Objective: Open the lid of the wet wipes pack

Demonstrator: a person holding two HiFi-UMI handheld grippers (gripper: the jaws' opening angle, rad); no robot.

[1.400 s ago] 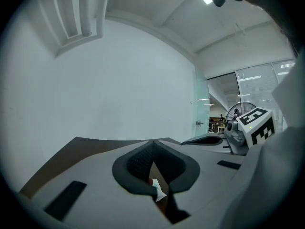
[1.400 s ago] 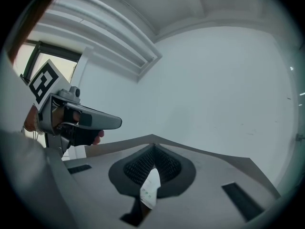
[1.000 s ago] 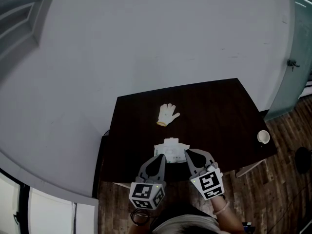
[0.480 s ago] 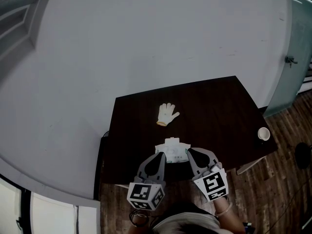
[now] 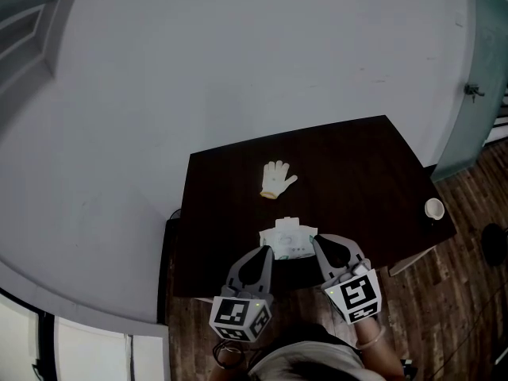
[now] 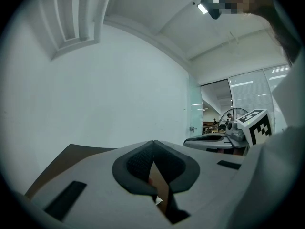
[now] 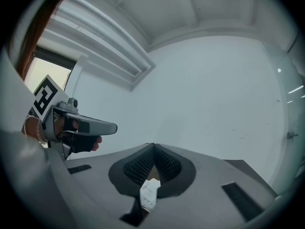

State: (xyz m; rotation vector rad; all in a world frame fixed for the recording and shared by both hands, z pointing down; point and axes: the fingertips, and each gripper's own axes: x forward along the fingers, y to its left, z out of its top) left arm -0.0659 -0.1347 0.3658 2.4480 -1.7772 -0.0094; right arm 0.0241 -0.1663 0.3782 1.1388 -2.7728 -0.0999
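The white wet wipes pack (image 5: 287, 240) lies near the front edge of the dark table (image 5: 349, 173). My right gripper (image 5: 317, 244) sits at the pack's right end with its jaws together. In the right gripper view a printed white edge of the pack (image 7: 148, 193) shows between the pads, which are shut on it. My left gripper (image 5: 265, 253) is at the pack's front left corner, jaws closed tip to tip (image 6: 153, 144). Only a small white scrap (image 6: 157, 201) shows low in its gap; I cannot tell if it is pinched.
A white glove (image 5: 277, 178) lies flat further back on the table. A small white cup (image 5: 433, 209) stands at the table's right edge. A pale wall runs behind the table, with wooden floor to the right and front.
The left gripper has crept forward and slightly up toward the pack's corner. The pack looks more bunched up than before. The right gripper has stayed at the pack's right end.
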